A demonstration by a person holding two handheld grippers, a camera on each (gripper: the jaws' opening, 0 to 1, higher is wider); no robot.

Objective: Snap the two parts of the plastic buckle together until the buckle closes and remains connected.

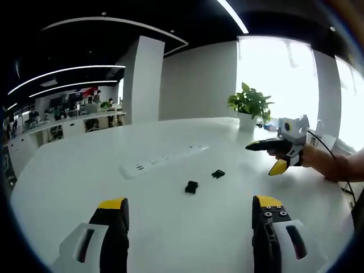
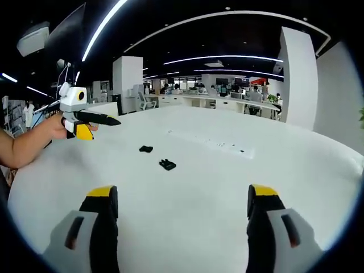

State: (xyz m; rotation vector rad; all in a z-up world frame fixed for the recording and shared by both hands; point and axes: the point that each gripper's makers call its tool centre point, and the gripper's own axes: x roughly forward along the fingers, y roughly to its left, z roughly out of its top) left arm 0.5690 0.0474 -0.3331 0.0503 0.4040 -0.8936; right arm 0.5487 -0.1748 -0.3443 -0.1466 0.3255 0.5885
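Table (image 1: 170, 227): a large white round-edged top is seen in both gripper views, carrying the buckle parts and a power strip.

Buckle parts: two small black pieces are laid apart on the table's middle area, not joined. In the left gripper view the nearer buckle part (image 1: 191, 186) lies just ahead of the jaws, and the farther buckle part (image 1: 218, 174) sits near it, toward the table's far side. In the right gripper view the same pair is seen as (image 2: 167, 165) and (image 2: 146, 149).

Left gripper (image 1: 190, 207): its yellow-tipped jaws are spread wide above the table's near edge, with nothing between them. It is also seen from the right gripper view (image 2: 98, 126), held above the table by a hand (image 2: 57, 128), jaws parted.

Right gripper (image 2: 183, 194): jaws are spread wide, nothing grasped. From the left gripper view it is seen (image 1: 272, 156) above the table's right side, held by a hand (image 1: 315, 159) (jaws parted there as well).

Power strip (image 1: 162, 161): a long white strip is laid beyond the buckle parts; also seen at (image 2: 213, 142).

Potted plant (image 1: 249, 108): it stands at the table's far edge, by the bright window.
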